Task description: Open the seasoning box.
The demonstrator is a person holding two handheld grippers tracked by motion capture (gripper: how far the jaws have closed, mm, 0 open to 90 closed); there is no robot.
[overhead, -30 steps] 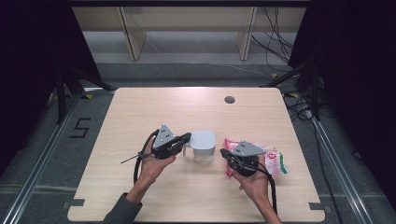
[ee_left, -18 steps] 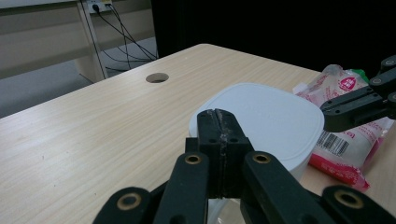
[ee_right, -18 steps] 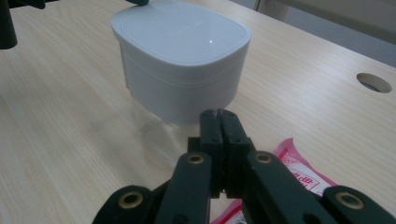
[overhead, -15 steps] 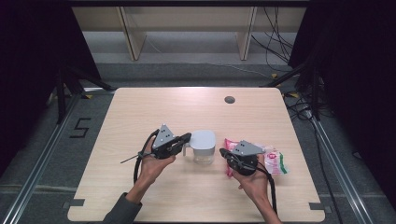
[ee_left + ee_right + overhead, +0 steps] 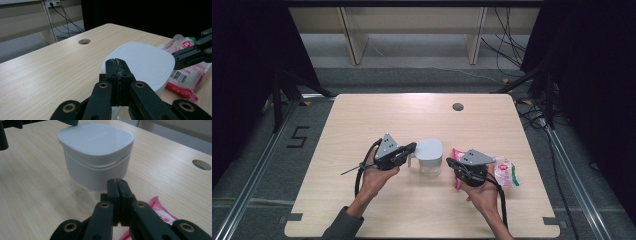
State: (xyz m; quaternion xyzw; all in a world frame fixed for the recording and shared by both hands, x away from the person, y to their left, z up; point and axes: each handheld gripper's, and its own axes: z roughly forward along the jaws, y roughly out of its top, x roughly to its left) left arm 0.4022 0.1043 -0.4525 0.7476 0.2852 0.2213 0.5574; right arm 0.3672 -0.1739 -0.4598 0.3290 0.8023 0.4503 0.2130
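Note:
A white lidded container stands near the middle of the wooden table. My left gripper sits just left of it, jaws shut and empty, tips close to the container's lid. My right gripper is on the container's right side, also shut with nothing between its jaws, pointing at the container from a short distance. A pink and white food packet lies under and beside the right gripper; in the left gripper view the packet shows a barcode, with the right gripper's black jaws over it.
A round cable hole is set in the table's far side. Beyond the table are wooden furniture legs and loose cables on the floor. A floor marking "5" lies at the left.

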